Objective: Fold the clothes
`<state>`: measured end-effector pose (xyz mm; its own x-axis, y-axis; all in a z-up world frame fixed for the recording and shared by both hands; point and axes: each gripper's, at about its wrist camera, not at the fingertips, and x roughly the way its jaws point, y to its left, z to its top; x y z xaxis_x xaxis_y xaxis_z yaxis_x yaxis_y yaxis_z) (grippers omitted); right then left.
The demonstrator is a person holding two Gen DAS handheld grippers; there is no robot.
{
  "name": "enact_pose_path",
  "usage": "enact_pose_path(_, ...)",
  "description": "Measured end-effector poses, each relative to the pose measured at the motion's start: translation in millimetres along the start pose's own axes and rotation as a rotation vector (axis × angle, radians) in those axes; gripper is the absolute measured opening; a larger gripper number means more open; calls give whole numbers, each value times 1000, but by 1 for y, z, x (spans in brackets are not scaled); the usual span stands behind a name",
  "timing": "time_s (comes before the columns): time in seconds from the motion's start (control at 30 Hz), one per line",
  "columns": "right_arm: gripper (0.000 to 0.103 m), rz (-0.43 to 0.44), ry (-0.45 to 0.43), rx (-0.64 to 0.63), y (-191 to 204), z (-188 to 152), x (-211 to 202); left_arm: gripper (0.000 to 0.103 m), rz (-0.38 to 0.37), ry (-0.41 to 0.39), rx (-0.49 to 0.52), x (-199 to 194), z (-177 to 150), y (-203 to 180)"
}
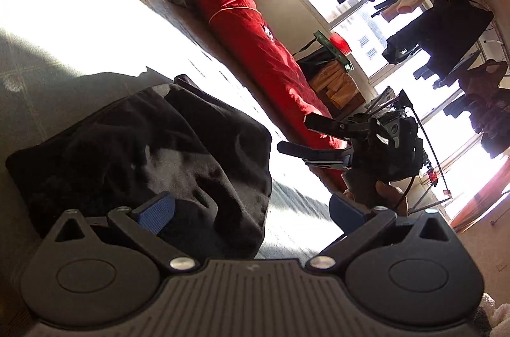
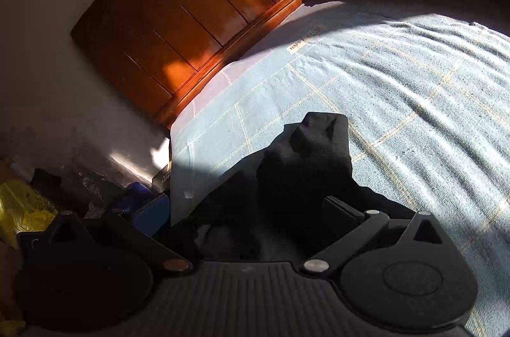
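Pale-blue checked bed sheet (image 2: 398, 101) takes up most of both views, w/ the wooden headboard (image 2: 197, 18) at its far end and a red pillow (image 1: 255, 44) along the window side. Black garment (image 1: 153, 152) lies bunched on the sheet near the bed's edge, right under my grippers. My left gripper (image 1: 251, 209) is spread wide, nothing in it; my right gripper (image 2: 242, 216) is also spread apart over the cloth, not pinching it.
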<state>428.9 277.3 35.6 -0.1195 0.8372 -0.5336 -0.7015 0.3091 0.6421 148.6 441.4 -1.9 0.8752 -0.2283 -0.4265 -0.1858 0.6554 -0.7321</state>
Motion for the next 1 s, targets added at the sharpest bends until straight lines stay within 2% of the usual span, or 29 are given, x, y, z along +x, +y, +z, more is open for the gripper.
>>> enact_pose_path(0.17, 103, -74, -137, 64, -51, -13, -22, 102, 7, 61, -33, 14, -11, 18)
enact_pose_path(0.27, 103, -60, -167, 90, -84, -15, -10, 102, -3, 65, -35, 13, -15, 23)
enact_pose_path(0.47, 103, 122, -108, 188, -117, -27, 24, 102, -15, 68, -53, 7, -17, 27)
enact_pose_path(0.53, 103, 171, -81, 201, -115, -32, 20, 102, -14, 70, -53, 5, -16, 27)
enact_pose_path(0.6, 103, 273, -51, 234, -111, -36, 4, 102, -19, 71, -58, 3, -16, 29)
enact_pose_path(0.67, 103, 371, -19, 207, -99, -38, -20, 102, -27, 69, -67, 3, -15, 31)
enact_pose_path(0.7, 103, 343, -4, 172, -92, -35, -31, 102, -30, 66, -71, 2, -15, 32)
enact_pose_path(0.77, 103, 211, 20, 95, -79, -26, -51, 102, -29, 58, -70, 1, -16, 32)
enact_pose_path(0.83, 103, 105, 3, 67, -75, -11, -62, 102, -23, 48, -64, -2, -16, 29)
enact_pose_path(0.9, 103, 89, -26, 75, -73, 9, -58, 102, -27, 31, -52, -8, -17, 23)
enact_pose_path(1.0, 103, 142, -33, 103, -67, 37, -29, 102, -58, 3, -39, -16, -18, 14)
